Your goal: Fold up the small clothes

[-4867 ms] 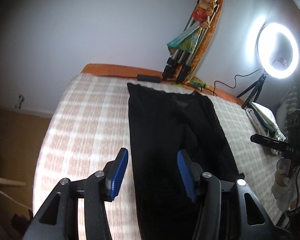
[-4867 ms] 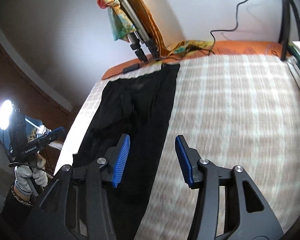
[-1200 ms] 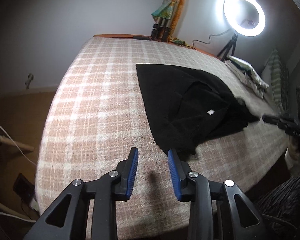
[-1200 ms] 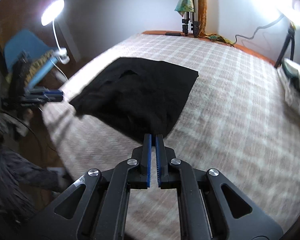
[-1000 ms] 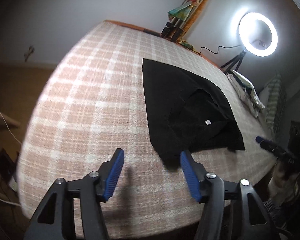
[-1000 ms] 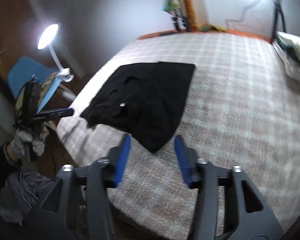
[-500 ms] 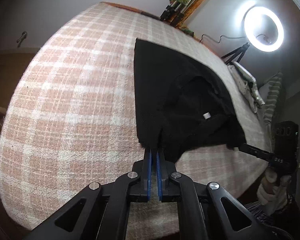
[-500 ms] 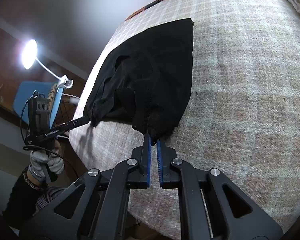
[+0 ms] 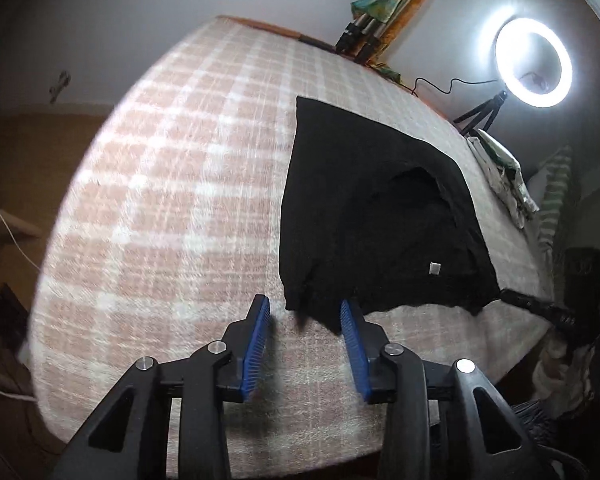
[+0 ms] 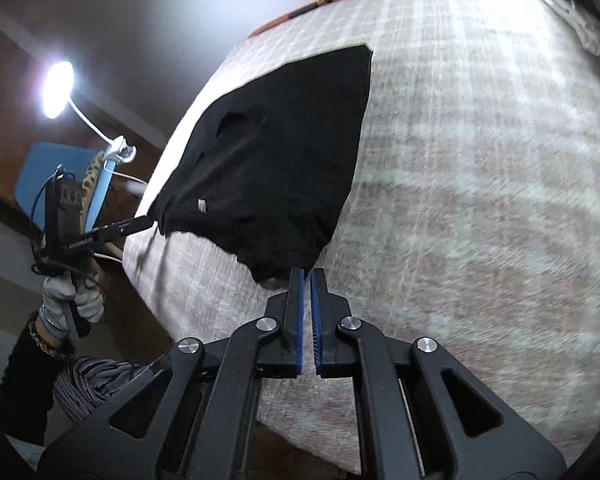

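Clutter rims the checked bed point(image 9: 172, 208): one ring light point(image 9: 534, 62), one tripod point(image 9: 364, 38), one desk lamp point(image 10: 58, 90). One black garment point(image 9: 372, 220) lies on the bed's near half. Left hand-held gripper point(image 9: 305, 320) gapes at its near corner; right hand-held gripper point(image 10: 305, 280) pinches the other corner

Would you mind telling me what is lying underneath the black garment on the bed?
The black garment lies on a pink-and-white checked blanket, which shows all around it. Whatever sits directly beneath the cloth, including its own folded-under layers, is covered and cannot be seen.
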Available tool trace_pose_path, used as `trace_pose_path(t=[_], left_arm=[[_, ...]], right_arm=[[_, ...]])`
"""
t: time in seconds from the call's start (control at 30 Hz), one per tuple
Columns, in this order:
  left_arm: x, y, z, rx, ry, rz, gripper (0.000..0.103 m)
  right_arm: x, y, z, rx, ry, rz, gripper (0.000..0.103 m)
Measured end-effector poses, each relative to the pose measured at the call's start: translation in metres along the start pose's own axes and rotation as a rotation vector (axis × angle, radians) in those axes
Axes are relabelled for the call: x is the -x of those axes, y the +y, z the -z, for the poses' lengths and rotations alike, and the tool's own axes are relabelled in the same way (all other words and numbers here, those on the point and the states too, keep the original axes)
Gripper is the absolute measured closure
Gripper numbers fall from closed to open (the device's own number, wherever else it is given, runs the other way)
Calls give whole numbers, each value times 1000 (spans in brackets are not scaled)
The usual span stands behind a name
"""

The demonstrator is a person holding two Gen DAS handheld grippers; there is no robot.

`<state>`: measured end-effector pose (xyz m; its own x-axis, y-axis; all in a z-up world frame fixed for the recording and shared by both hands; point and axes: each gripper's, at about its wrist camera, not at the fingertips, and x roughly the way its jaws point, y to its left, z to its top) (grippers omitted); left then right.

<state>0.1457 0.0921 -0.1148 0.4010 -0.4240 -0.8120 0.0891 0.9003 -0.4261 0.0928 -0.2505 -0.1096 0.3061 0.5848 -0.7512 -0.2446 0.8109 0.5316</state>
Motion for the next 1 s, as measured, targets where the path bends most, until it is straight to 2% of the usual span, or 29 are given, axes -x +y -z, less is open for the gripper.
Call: trace_pose_path(t=[0.03,0.13,0.17,0.33,0.53,0.6,0.63,0.7,0.8,0.87,0.93,1.0], left_arm=[[2,-2,-2,0,-11,-3,63],[11,1,-11,27,-52,-2,59],[11,1,-15,34,-61,-8,58],[6,-5,-23,18,-69,-21,58],[-1,-6,-21,18,-51,-15,56],[-2,-5,-21,29,-48,-18,56],[-2,-5,-22,35,-48,-19,56],[1,-4,-23,38,-57,-20,54],[8,-2,-22,34,-78,-28,41],[9,0,-19,37,-84,-32,38],[7,4,-18,44,-71,-29,38],[3,6,-16,55,-61,-23,38]], right_arm=[[3,-1,-3,-9,-11,-11,90],[12,-7,-19,-27,-69,-12,61],[13,-9,-25,-32,-87,-10,61],[8,-18,-37,-105,-64,-54,61],[-13,-21,-15,-156,36,-136,63],[-20,-19,-11,-153,54,-142,92],[-25,-16,-10,-145,68,-132,97],[-26,-9,-12,-103,65,-64,98],[-17,-7,-15,-70,69,-20,98],[-15,-9,-16,-52,74,24,98],[-15,-5,-15,-14,95,-2,98],[-13,-2,-18,-13,117,-36,91]])
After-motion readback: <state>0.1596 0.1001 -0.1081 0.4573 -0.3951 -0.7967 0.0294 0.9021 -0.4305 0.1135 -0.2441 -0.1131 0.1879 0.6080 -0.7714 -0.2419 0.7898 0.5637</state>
